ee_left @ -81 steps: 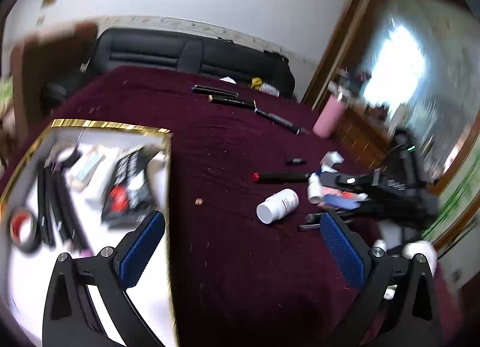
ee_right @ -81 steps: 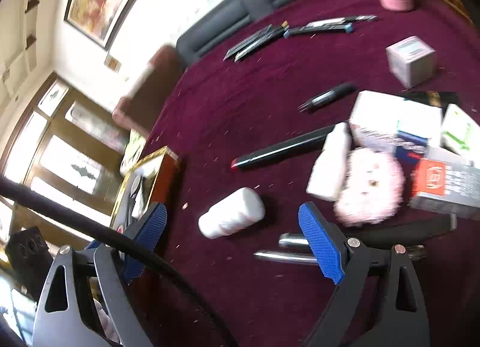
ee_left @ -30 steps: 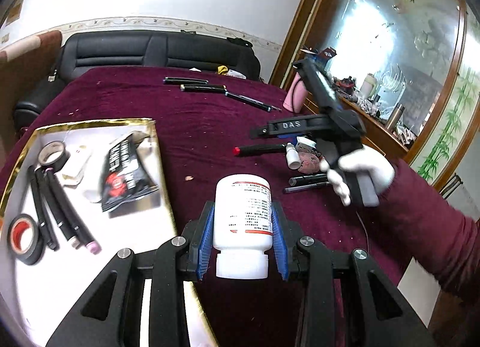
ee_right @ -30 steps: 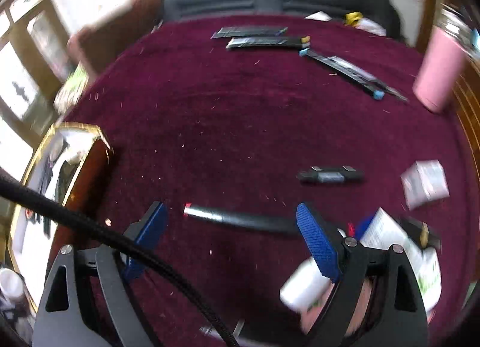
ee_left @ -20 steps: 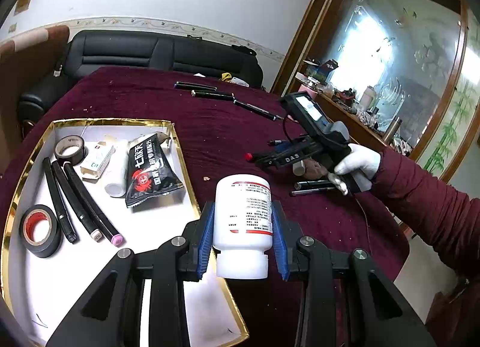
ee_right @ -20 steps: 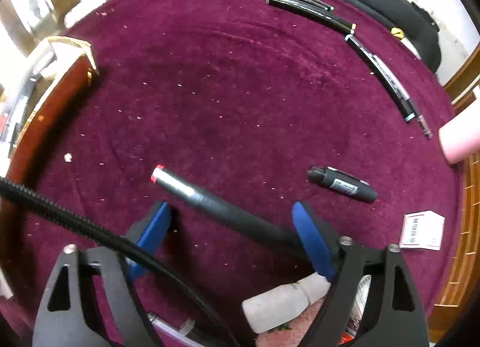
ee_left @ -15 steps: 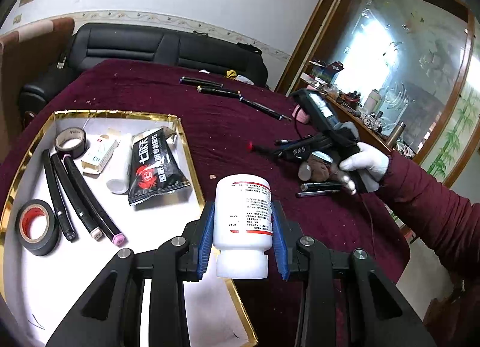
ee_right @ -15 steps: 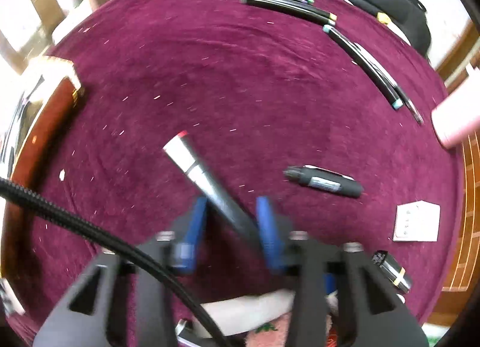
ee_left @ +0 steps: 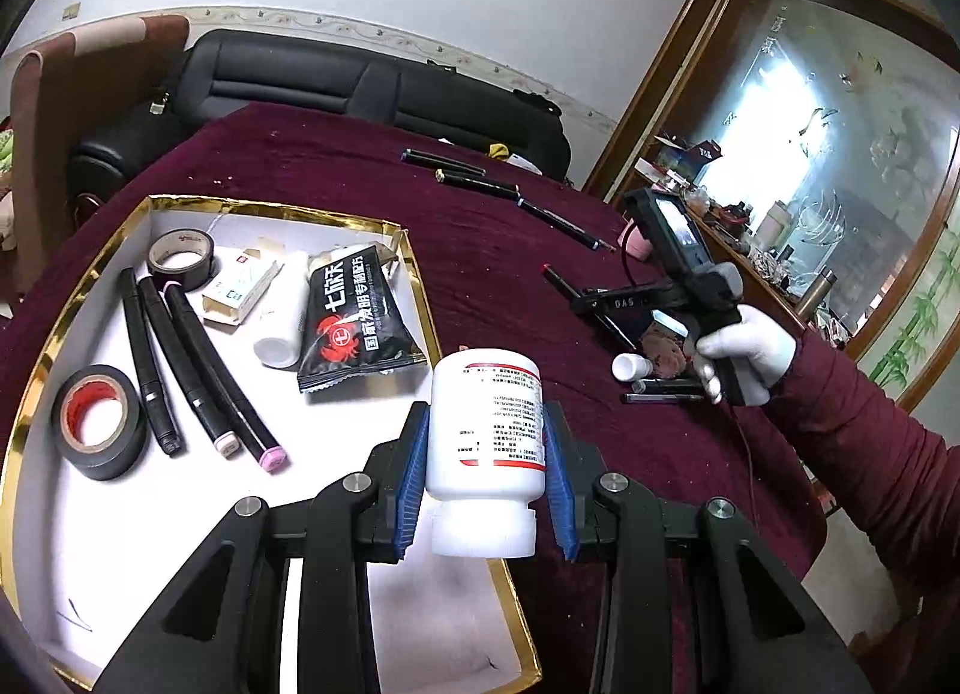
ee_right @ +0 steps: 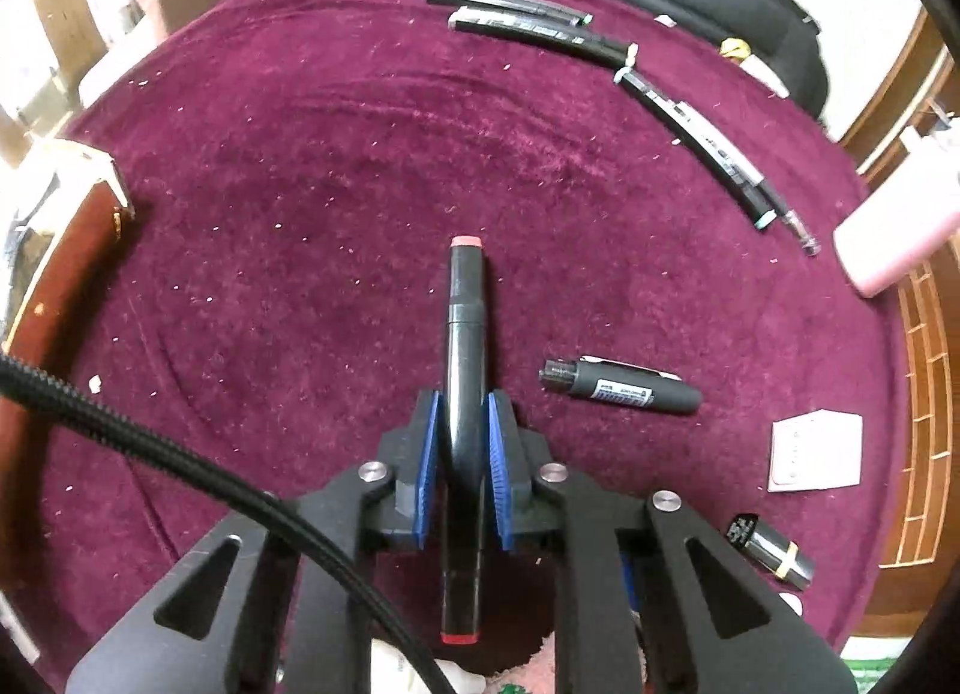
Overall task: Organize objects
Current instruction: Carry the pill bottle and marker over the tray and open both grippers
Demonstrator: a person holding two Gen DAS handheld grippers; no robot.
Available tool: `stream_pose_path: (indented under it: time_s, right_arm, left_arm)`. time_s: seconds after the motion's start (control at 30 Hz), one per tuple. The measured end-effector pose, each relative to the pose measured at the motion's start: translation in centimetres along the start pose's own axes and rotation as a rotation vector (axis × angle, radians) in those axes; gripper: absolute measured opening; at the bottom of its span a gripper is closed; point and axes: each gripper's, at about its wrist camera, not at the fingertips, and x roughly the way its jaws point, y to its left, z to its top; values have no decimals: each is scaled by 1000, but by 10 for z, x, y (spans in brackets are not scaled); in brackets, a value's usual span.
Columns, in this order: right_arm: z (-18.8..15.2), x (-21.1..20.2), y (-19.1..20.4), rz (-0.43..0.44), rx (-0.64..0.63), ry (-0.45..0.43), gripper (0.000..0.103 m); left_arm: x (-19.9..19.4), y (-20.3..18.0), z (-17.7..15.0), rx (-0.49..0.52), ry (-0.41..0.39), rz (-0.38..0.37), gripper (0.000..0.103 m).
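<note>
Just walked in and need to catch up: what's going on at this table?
A person is tidying loose items into a gold-rimmed tray. The left gripper grips a white pill bottle over the tray's near edge. The right gripper is shut on a black marker with red ends, above the maroon tablecloth. Tape rolls, markers and a snack packet already lie in the tray.

Left wrist view looks low across the desk [ee_left: 480, 250] toward two o'clock; right's steeply down, close (both show pens [ee_left: 474, 184]).
</note>
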Motion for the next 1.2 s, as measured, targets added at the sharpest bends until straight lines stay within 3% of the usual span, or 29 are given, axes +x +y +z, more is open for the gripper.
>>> stream_pose_path:
  time_s: [0.2, 0.37, 0.67, 0.9, 1.03, 1.2]
  right_arm:
    - [-3, -14, -5, 110, 108, -57, 12]
    - [6, -31, 4, 291, 219, -123, 12]
    - [4, -70, 59, 563, 238, -217, 13]
    - [9, -67, 128, 752, 198, -173, 13]
    - [13, -57, 174, 803, 154, -130, 13]
    - [24, -39, 221, 808, 108, -70, 13]
  left_arm:
    - [-15, 7, -1, -24, -26, 29, 31]
    - [-28, 23, -5, -60, -54, 60, 31]
    - [-46, 59, -14, -142, -77, 147, 31]
    - [-51, 89, -22, -204, -47, 227, 31]
    - [-47, 100, -25, -219, -15, 253, 31]
    - [-34, 104, -22, -204, 30, 273, 31]
